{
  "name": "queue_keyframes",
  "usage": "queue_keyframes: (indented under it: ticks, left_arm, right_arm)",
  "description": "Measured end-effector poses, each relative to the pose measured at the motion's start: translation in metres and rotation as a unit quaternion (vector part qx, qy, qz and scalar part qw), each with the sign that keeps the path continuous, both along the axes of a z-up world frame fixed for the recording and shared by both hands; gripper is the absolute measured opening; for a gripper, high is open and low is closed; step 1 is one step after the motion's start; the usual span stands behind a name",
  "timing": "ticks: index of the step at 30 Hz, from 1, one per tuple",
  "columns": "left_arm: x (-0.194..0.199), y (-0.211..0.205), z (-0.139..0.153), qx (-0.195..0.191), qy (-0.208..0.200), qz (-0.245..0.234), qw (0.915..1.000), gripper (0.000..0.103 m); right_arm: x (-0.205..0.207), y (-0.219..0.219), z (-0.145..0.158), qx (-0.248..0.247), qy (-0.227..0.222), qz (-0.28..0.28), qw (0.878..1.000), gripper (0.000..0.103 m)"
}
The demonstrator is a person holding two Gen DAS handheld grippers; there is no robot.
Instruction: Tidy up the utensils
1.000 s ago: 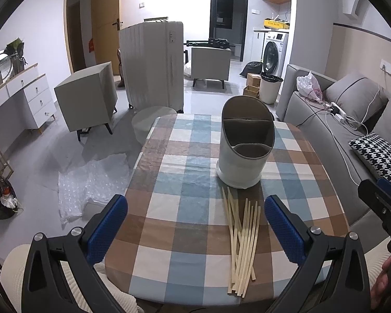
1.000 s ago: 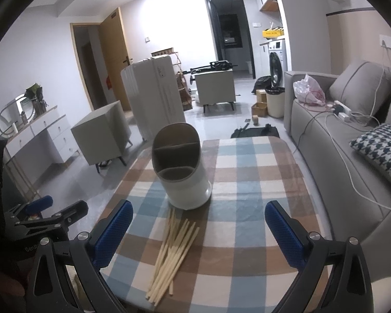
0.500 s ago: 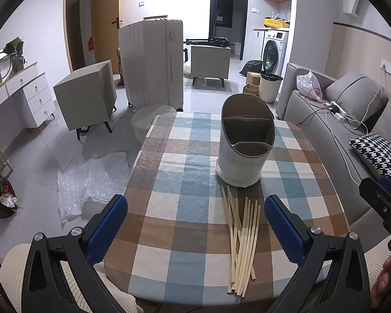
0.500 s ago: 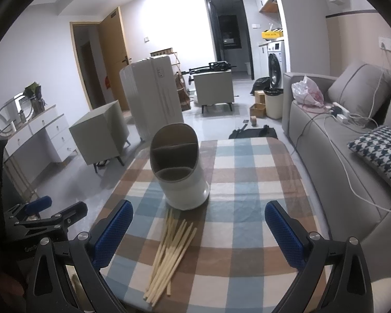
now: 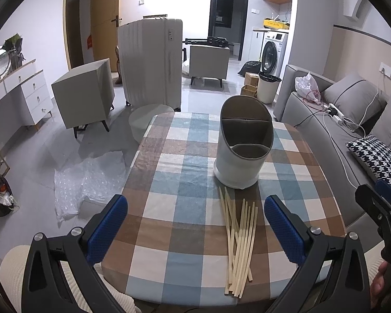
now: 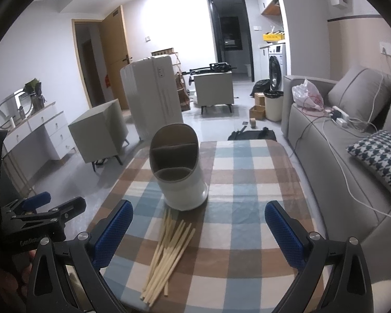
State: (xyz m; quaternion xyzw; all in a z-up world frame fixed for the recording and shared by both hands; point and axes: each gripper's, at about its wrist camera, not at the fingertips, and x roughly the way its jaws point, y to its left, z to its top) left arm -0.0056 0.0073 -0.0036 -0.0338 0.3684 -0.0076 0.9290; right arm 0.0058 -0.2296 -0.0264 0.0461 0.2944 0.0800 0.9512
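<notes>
A pile of several pale wooden chopsticks (image 5: 238, 242) lies on the checked tablecloth (image 5: 179, 182), just in front of a white utensil holder (image 5: 243, 143) with three empty compartments. In the right wrist view the chopsticks (image 6: 168, 255) lie near the table's front edge, below the holder (image 6: 178, 173). My left gripper (image 5: 195, 227) is open and empty, above the table's near edge, left of the chopsticks. My right gripper (image 6: 198, 230) is open and empty, above the chopsticks' right side. Each gripper shows in the other's view, the left gripper (image 6: 41, 214) and the right gripper (image 5: 378, 206).
A grey sofa (image 5: 325, 120) with a houndstooth cushion (image 5: 375, 156) runs along the table's right side. A round stool (image 5: 148, 120), bubble wrap (image 5: 88, 180), a side cabinet (image 5: 83, 96) and a white suitcase (image 5: 151, 62) stand on the floor to the left and behind.
Both grippers have drifted slightly; the holder and chopsticks sit a little lower and nearer in the right wrist view. Nothing was grasped or moved on the table.
</notes>
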Motion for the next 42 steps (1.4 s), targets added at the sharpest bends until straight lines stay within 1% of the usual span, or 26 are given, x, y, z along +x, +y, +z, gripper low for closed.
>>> queue_keyframes:
  ticks: [4,6,11,15,17,19,21,23,24,25,26,28,31,32,33,35,36,37,39,41,42]
  left_arm:
    - [0.005,0.003,-0.002,-0.006,0.01,-0.001,0.9999,0.102]
    - [0.011,0.005,-0.008,-0.012,0.025,-0.001,0.9996,0.102]
    - [0.032,0.011,-0.03,-0.049,0.088,-0.009,0.9949,0.098]
    - [0.052,0.01,-0.058,-0.082,0.149,-0.018,0.9852,0.097]
    - [0.058,0.004,-0.068,-0.086,0.171,-0.028,0.9811,0.089]
    - [0.064,-0.001,-0.076,-0.091,0.193,-0.041,0.9762,0.086]
    - [0.072,-0.01,-0.088,-0.082,0.215,-0.052,0.9719,0.083]
    - [0.079,-0.015,-0.097,-0.073,0.233,-0.062,0.9678,0.073]
    - [0.082,-0.019,-0.103,-0.062,0.245,-0.065,0.9653,0.071]
    - [0.084,-0.022,-0.109,-0.055,0.257,-0.068,0.9624,0.066]
    - [0.087,-0.024,-0.114,-0.055,0.266,-0.071,0.9598,0.061]
    - [0.091,-0.026,-0.122,-0.054,0.287,-0.07,0.9538,0.06]
    - [0.096,-0.025,-0.128,-0.063,0.303,-0.066,0.9486,0.059]
    - [0.097,-0.025,-0.129,-0.065,0.307,-0.064,0.9473,0.058]
    - [0.097,-0.025,-0.13,-0.068,0.312,-0.063,0.9454,0.056]
    - [0.097,-0.028,-0.133,-0.062,0.325,-0.066,0.9413,0.047]
    - [0.095,-0.03,-0.13,-0.053,0.318,-0.068,0.9443,0.047]
    - [0.095,-0.031,-0.129,-0.044,0.316,-0.069,0.9452,0.043]
    - [0.091,-0.033,-0.124,-0.044,0.317,-0.071,0.9448,0.039]
    - [0.089,-0.033,-0.12,-0.054,0.319,-0.078,0.9431,0.025]
    - [0.088,-0.033,-0.117,-0.06,0.32,-0.082,0.942,0.021]
  right_arm:
    - [0.002,0.0,-0.001,0.003,0.0,0.0,1.0,0.102]
    - [0.003,0.0,-0.002,0.007,0.003,0.001,1.0,0.102]
    - [0.017,0.001,-0.009,0.002,0.017,0.002,1.0,0.102]
    - [0.034,-0.002,-0.021,0.01,0.04,0.004,0.999,0.102]
    - [0.046,-0.004,-0.03,0.02,0.058,0.001,0.998,0.102]
    - [0.055,-0.007,-0.037,0.028,0.069,-0.002,0.997,0.102]
    - [0.065,-0.01,-0.043,0.031,0.078,-0.005,0.996,0.102]
    - [0.075,-0.011,-0.05,0.037,0.09,-0.01,0.995,0.102]
    - [0.078,-0.012,-0.052,0.038,0.095,-0.012,0.995,0.102]
    - [0.082,-0.011,-0.055,0.038,0.1,-0.012,0.994,0.102]
    - [0.087,-0.011,-0.058,0.038,0.106,-0.013,0.994,0.101]
    - [0.093,-0.009,-0.062,0.039,0.117,-0.012,0.992,0.101]
    - [0.102,-0.007,-0.067,0.045,0.126,-0.007,0.991,0.099]
    - [0.105,-0.007,-0.068,0.047,0.128,-0.005,0.991,0.099]
    - [0.107,-0.007,-0.068,0.05,0.128,-0.004,0.99,0.099]
    - [0.11,-0.007,-0.069,0.051,0.131,-0.005,0.99,0.099]
    - [0.113,-0.008,-0.07,0.05,0.134,-0.006,0.99,0.099]
    - [0.114,-0.008,-0.071,0.049,0.136,-0.008,0.989,0.099]
    - [0.117,-0.01,-0.073,0.051,0.142,-0.011,0.988,0.099]
    - [0.12,-0.011,-0.075,0.054,0.147,-0.013,0.988,0.099]
    - [0.121,-0.012,-0.076,0.055,0.15,-0.015,0.987,0.099]
